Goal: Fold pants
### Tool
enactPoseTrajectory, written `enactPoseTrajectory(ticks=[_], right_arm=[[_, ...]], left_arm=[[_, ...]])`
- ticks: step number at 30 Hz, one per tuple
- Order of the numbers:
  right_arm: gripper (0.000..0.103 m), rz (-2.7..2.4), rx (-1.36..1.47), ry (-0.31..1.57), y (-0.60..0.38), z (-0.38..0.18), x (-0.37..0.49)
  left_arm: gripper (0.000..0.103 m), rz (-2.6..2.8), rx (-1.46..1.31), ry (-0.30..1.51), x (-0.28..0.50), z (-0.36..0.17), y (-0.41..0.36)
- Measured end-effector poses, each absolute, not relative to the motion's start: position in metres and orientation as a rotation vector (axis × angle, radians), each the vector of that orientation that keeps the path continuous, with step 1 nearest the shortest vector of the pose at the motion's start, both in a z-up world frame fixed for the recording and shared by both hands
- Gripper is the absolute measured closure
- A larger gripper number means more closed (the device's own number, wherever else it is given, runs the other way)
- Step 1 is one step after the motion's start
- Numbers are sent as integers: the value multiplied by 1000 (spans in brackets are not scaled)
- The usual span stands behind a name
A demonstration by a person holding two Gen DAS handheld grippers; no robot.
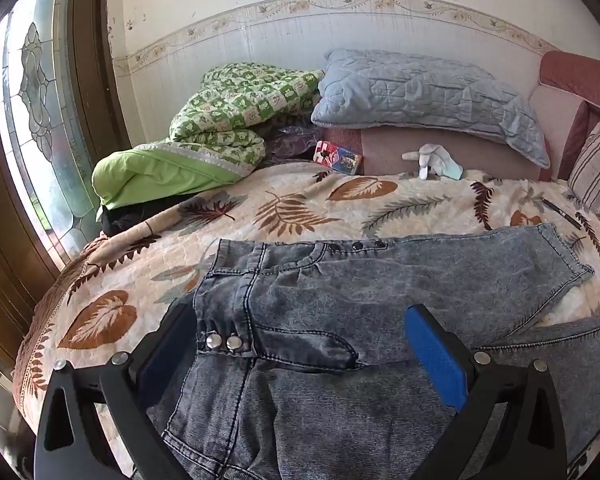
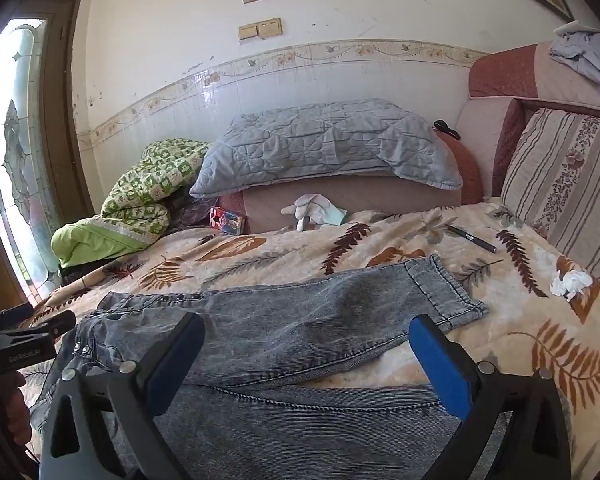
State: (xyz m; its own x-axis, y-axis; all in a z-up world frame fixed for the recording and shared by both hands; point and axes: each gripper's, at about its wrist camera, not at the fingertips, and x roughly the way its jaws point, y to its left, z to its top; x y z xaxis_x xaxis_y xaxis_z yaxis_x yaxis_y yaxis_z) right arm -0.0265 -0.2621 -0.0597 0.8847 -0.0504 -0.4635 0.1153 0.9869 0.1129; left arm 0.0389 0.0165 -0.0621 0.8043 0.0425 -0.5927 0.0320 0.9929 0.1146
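Grey acid-wash jeans (image 1: pixel 340 300) lie spread on the leaf-print bedspread (image 1: pixel 300 208), waistband to the left with metal snaps, one leg reaching right to its hem. My left gripper (image 1: pixel 300 344) is open, its blue pads (image 1: pixel 436 352) wide apart just above the waistband and crotch area. My right gripper (image 2: pixel 308 356) is open over the legs of the jeans (image 2: pixel 300 320), with the near leg below it and the far leg's hem to the right. The left gripper also shows in the right wrist view (image 2: pixel 32 336) at the left edge.
A green quilt (image 1: pixel 220 128), a blue-grey pillow (image 1: pixel 420 96), a small colourful box (image 1: pixel 340 156) and a white glove (image 1: pixel 432 160) lie at the back. A black pen (image 2: pixel 472 238), crumpled tissue (image 2: pixel 572 282) and a striped cushion (image 2: pixel 572 184) are at the right. A window is on the left.
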Motion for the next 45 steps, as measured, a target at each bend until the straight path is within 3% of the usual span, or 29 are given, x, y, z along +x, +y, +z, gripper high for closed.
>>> enactPoseTrajectory(ticks=[45], right_arm=[[0, -214, 98, 623, -279, -79, -10]], left_arm=[[0, 32, 157, 719, 54, -86, 15]])
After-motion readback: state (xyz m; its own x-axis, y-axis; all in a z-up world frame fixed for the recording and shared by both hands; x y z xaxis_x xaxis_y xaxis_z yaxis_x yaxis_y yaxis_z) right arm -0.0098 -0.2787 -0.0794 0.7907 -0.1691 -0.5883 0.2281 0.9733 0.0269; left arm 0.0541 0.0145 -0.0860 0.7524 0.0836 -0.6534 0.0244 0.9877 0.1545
